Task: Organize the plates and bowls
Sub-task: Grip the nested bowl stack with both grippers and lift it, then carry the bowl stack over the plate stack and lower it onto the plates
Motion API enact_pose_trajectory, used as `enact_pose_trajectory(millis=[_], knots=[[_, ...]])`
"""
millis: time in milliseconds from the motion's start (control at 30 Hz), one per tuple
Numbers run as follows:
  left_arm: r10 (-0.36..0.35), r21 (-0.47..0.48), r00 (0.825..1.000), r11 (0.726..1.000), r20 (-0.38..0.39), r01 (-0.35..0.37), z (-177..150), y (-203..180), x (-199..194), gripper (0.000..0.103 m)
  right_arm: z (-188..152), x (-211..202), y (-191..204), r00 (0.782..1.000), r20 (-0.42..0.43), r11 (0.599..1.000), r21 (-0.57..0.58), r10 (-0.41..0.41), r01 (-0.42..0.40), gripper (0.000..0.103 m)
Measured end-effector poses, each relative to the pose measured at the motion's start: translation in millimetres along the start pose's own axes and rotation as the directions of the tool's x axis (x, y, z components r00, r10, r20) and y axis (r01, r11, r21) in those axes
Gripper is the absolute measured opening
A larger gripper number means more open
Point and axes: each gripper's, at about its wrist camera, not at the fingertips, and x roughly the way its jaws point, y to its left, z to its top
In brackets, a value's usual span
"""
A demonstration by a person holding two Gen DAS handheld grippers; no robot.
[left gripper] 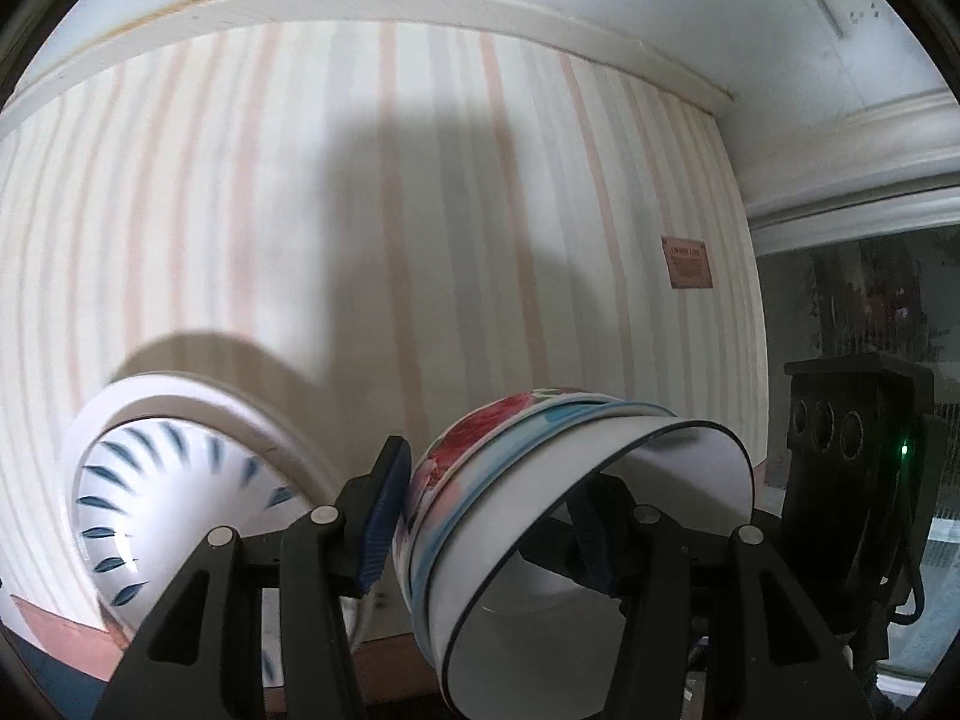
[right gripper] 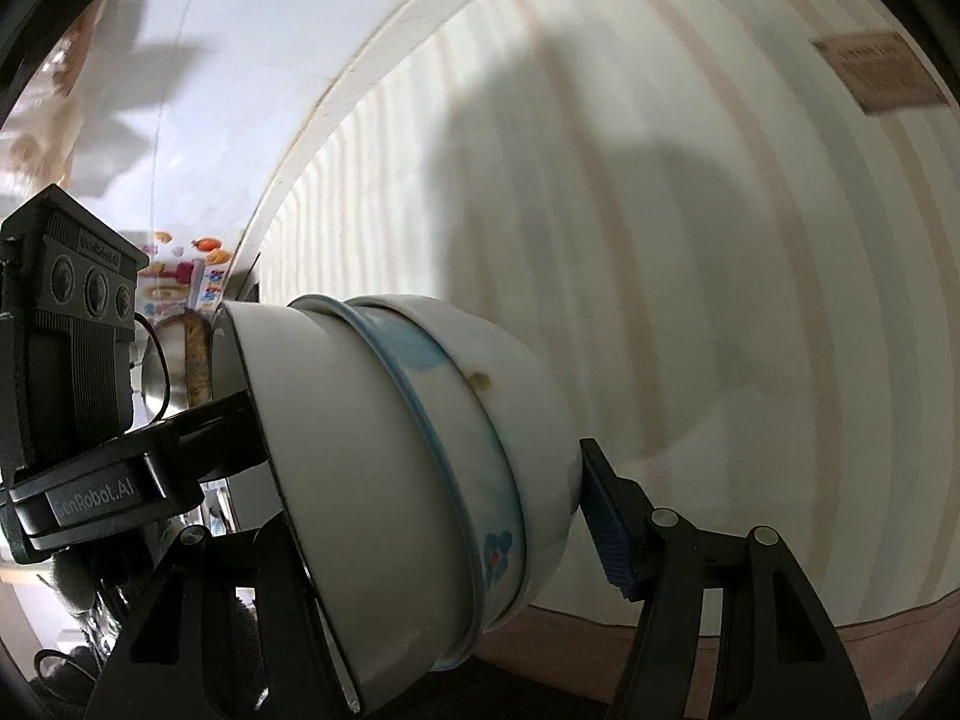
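Left wrist view first: the left gripper has its fingers closed on the stack of bowls, one blue pad pressed against the outer wall of the flowered bowl and the other finger reaching inside the innermost white bowl. The stack lies tipped on its side, mouth toward the camera, lifted clear of any surface. From the right wrist view, the right gripper brackets the same stack: its blue pad sits at the base of the outermost bowl, just touching or nearly so, while the other finger is hidden behind the rims, so I cannot tell whether it is truly clamped. Behind, a plate with blue dashes leans against the striped wall, and a small plaque hangs further right.

The step in hand looks like carrying the nested bowls toward a resting place. Next, the stack needs turning upright and lowering gently, both grippers moving together so the bowls do not slide apart.
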Motion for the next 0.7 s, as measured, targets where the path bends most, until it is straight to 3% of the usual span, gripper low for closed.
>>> enact_pose_trajectory(millis=[433, 700], knots=[[0.025, -0.090, 0.999, 0.996, 0.044, -0.020, -18.6, 91.6, -50.7, 0.048, -9.9, 55.1, 82.1, 0.997, -0.073, 0.996, -0.091, 0.016, -0.022, 0.066], [0.030, -0.166, 0.999, 0.986, 0.043, -0.022, -30.5, 141.0, -54.2, 0.048, -14.1, 102.4, 113.9, 0.991, -0.137, 0.991, -0.132, 0.006, -0.024, 0.066]])
